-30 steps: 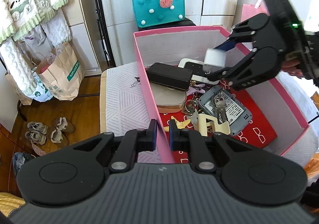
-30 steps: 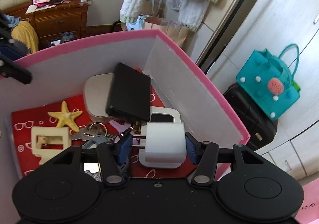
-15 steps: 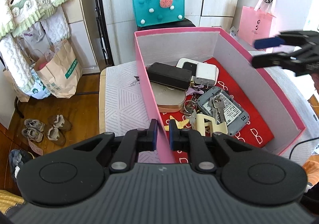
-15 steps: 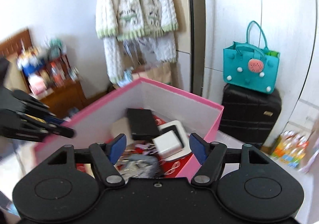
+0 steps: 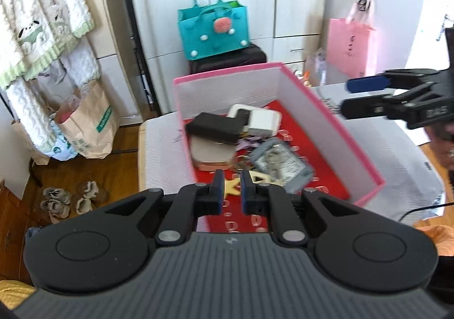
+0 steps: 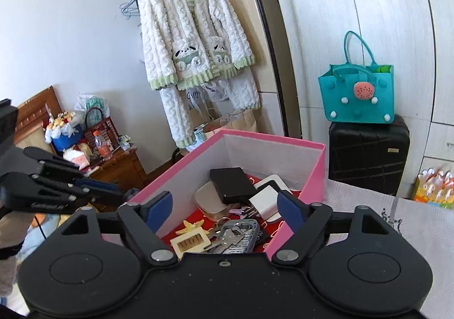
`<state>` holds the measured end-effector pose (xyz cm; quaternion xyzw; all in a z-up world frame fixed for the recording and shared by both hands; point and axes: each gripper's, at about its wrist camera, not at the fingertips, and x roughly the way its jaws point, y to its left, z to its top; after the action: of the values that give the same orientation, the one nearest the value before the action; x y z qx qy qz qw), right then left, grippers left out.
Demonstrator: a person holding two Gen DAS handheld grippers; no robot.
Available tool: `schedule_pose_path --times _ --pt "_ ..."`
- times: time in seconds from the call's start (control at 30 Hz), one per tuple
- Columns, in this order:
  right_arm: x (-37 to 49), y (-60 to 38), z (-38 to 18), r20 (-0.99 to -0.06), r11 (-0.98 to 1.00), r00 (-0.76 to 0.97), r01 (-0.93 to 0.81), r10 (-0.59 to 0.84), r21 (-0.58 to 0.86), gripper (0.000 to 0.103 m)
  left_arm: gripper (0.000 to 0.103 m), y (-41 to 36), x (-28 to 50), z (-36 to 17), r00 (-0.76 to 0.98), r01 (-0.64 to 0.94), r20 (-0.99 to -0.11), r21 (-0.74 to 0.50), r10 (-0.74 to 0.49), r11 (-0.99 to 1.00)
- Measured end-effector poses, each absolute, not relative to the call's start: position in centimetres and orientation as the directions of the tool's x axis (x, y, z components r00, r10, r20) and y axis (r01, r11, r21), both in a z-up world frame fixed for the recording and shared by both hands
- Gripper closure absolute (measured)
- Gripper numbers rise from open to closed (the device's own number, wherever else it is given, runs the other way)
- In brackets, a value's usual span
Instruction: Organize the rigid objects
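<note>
pink box [image 5: 334, 131]: charger [image 5: 262, 122], keys, power bank in | right gripper [image 6: 225, 209] wide, empty | left gripper [image 5: 230, 190] narrow, empty | remaining items: cannot tell

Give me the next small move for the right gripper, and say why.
Probably draw the right gripper back from the pink box toward whatever goes in next. Its jaws stand wide apart and empty, the white charger already lies inside against the black power bank, and nothing needs holding there.
</note>
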<state>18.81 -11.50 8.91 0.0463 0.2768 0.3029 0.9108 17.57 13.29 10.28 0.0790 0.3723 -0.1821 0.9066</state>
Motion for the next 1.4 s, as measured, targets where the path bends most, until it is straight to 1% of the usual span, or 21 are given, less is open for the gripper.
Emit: schedule_pose_path --times 0.13,0.17,0.2,0.27,0.33,0.4,0.43,0.5,0.57,0.6,0.63,0.7,0.73,0.77,0.83,0.87,0.97,1.03,1.13,1.23,1.4 --pt "18.3 -11.7 9.2 -0.451 0.812 0.68 -0.533 0.578 0.236 0.017 0.09 12.4 16.9 11.5 0.659 0.397 -0.701 0.015 -0.274 0.918" --pt "18.3 -11.9 9.3 -0.447 0.813 0.683 -0.531 0.578 0.24 0.017 0.084 12.4 16.8 11.7 0.661 0.393 -0.699 0.014 -0.272 0.919" --pt "18.3 -12.2 9.4 -0.441 0.811 0.683 -0.53 0.582 0.249 0.017 0.073 12.3 16.8 11.9 0.663 0.386 -0.698 0.009 -0.271 0.922" --pt "18.2 -12.7 9.6 -0.42 0.799 0.681 -0.539 0.6 0.266 0.017 0.056 12.4 16.6 12.0 0.67 0.373 -0.693 0.005 -0.266 0.928" --pt "18.2 -13.1 9.6 -0.39 0.791 0.688 -0.544 0.612 0.28 0.017 0.053 12.1 16.4 12.0 0.676 0.372 -0.688 0.009 -0.264 0.928" --pt "18.2 -13.5 9.6 -0.361 0.799 0.714 -0.533 0.601 0.277 0.017 0.044 11.9 16.4 11.9 0.667 0.376 -0.693 -0.001 -0.272 0.927" --pt "18.4 -13.7 9.5 -0.348 0.809 0.731 -0.519 0.587 0.276 0.017 0.042 11.7 16.5 11.8 0.664 0.376 -0.695 -0.007 -0.274 0.927" --pt "18.9 -14.1 9.5 -0.34 0.82 0.748 -0.491 0.57 0.293 0.017 0.03 11.4 16.8 11.8 0.665 0.365 -0.698 -0.008 -0.266 0.931" --pt "19.3 -14.7 9.4 -0.338 0.828 0.762 -0.454 0.552 0.328 0.017 0.022 11.0 16.9 11.8 0.671 0.34 -0.703 0.006 -0.238 0.94" --pt "19.6 -14.9 9.5 -0.353 0.841 0.771 -0.423 0.529 0.338 0.016 0.018 10.8 16.9 11.9 0.673 0.327 -0.705 0.015 -0.222 0.945" --pt "19.8 -14.9 9.7 -0.39 0.868 0.785 -0.368 0.482 0.333 0.012 0.017 10.6 16.9 12.0 0.673 0.318 -0.71 0.02 -0.21 0.948" --pt "20.3 -14.6 9.9 -0.486 0.935 0.809 -0.207 0.33 0.29 0.008 0.014 10.3 16.9 12.1 0.672 0.312 -0.71 0.011 -0.213 0.95" --pt "20.6 -14.4 10.0 -0.538 0.957 0.801 -0.144 0.263 0.254 0.007 0.013 10.2 16.7 12.1 0.678 0.309 -0.701 0.001 -0.219 0.951" --pt "21.0 -14.2 10.1 -0.583 0.97 0.782 -0.109 0.219 0.217 0.007 0.012 10.1 16.5 12.0 0.688 0.3 -0.692 -0.001 -0.217 0.954" --pt "20.8 -14.0 10.1 -0.615 0.977 0.764 -0.099 0.196 0.189 0.007 0.006 9.7 15.9 11.7 0.705 0.276 -0.679 -0.004 -0.205 0.961" --pt "20.3 -13.9 10.1 -0.616 0.978 0.765 -0.094 0.191 0.186 0.007 0.004 9.6 15.6 11.5 0.709 0.261 -0.677 -0.006 -0.197 0.965" --pt "17.9 -14.1 10.3 -0.608 0.977 0.768 -0.116 0.204 0.181 0.007 0.004 9.3 14.8 11.1 0.706 0.221 -0.687 -0.021 -0.175 0.975" --pt "16.5 -14.7 10.7 -0.617 0.967 0.75 -0.129 0.24 0.219 0.007 0.003 9.4 14.4 10.9 0.701 0.176 -0.696 -0.041 -0.155 0.983" --pt "14.3 -15.6 11.4 -0.626 0.945 0.718 -0.14 0.302 0.296 0.007 0.003 9.1 14.1 10.9 0.703 0.099 -0.707 -0.005 -0.074 0.995" --pt "11.7 -15.2 12.3 -0.611 0.943 0.726 -0.173 0.317 0.285 0.007 0.003 8.7 13.1 11.2 0.726 0.05 -0.688 0.039 -0.009 0.998" --pt "8.1 -15.0 13.4 -0.567 0.947 0.767 -0.168 0.299 0.272 0.007 0.001 8.5 10.8 12.0 0.763 0.023 -0.646 0.049 0.014 0.999"
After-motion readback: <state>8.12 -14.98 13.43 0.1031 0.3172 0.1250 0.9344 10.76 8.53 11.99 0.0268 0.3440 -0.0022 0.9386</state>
